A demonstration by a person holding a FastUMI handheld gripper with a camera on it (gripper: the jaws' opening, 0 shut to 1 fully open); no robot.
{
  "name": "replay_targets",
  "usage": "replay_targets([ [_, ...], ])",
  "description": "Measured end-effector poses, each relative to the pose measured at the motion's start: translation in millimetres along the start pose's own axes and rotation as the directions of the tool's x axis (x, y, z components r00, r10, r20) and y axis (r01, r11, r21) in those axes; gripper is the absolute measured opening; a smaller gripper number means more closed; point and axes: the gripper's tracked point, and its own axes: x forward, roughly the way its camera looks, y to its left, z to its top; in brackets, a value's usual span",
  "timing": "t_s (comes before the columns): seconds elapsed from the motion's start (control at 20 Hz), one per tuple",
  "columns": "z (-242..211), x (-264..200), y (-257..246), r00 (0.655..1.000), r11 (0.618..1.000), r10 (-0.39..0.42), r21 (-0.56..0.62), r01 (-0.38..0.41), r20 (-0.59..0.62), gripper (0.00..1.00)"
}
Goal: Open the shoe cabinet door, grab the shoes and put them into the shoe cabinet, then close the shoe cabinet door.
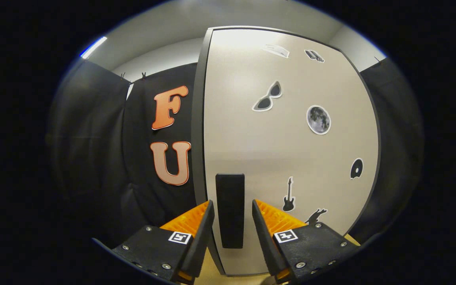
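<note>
I have the claw (232, 209) brought up to the cabinet door (291, 150), which is shut, so the first step of the task is not yet done. The fingers stand apart at a middle width, one on each side of the dark upright handle (230, 209). I judge that they are set this way so that they can close on the handle and pull the door out. The handle is between the fingertips, with a small gap on the left and on the right; neither finger presses on it, so the claw holds nothing now.

The handle sits low on the door, near its left edge. From this I think the hinge is on the far right side and the door will swing to the right. Stickers lie to the right of the handle: a guitar (288, 194) near it, a moon (318, 119) and sunglasses (267, 97) higher.

The next move, in my view, is to close the fingers on the handle.
</note>
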Motion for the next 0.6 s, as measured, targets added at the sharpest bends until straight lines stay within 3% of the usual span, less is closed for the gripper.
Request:
replay_targets([
  [0.2,-1.9,11.3,1.9,1.0,1.0,-0.015,-0.007,0.015,0.006,0.38],
  [0.6,-2.5,10.2,0.5,0.998,0.997,-0.065,-0.032,0.066,0.027,0.32],
])
